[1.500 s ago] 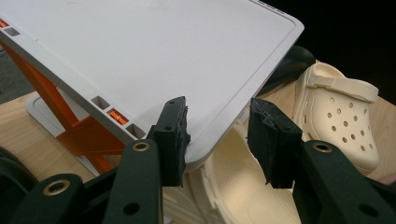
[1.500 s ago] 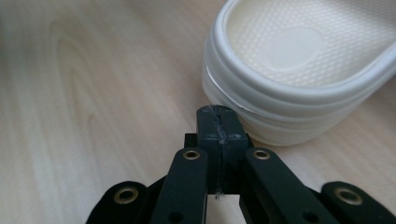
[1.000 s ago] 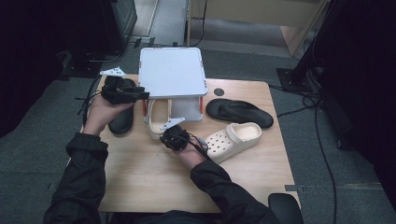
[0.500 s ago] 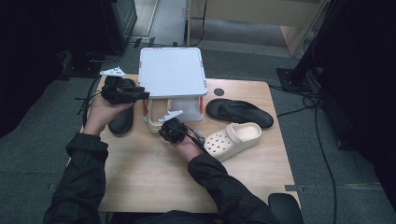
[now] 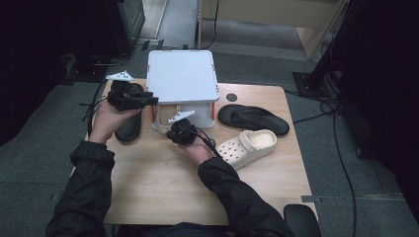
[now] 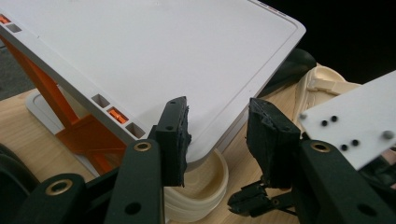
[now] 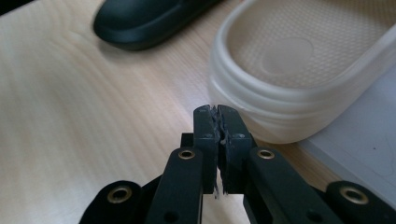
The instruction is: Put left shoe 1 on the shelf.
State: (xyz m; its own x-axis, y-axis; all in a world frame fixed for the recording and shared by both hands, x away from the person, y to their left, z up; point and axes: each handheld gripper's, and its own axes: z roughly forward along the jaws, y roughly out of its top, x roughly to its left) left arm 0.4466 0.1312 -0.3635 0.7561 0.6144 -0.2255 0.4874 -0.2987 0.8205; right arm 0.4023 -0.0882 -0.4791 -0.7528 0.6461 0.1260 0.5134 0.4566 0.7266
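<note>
Hovering with jaws spread, left hand-held gripper (image 6: 217, 135) faces white lid (image 5: 182, 76); right hand-held gripper (image 7: 217, 122) closed empty beside cream sandal (image 7: 299, 70).

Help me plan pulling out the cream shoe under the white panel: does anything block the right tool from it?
Nothing visible does. The shut right tool points at the cream shoe, with only bare table before its rim.

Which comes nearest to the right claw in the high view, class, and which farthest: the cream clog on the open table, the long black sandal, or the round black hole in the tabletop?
1. Cream clog, just to the right of the right claw.
2. Long black sandal, beyond the clog, toward the table's right.
3. Round black hole, near the far edge.
</note>
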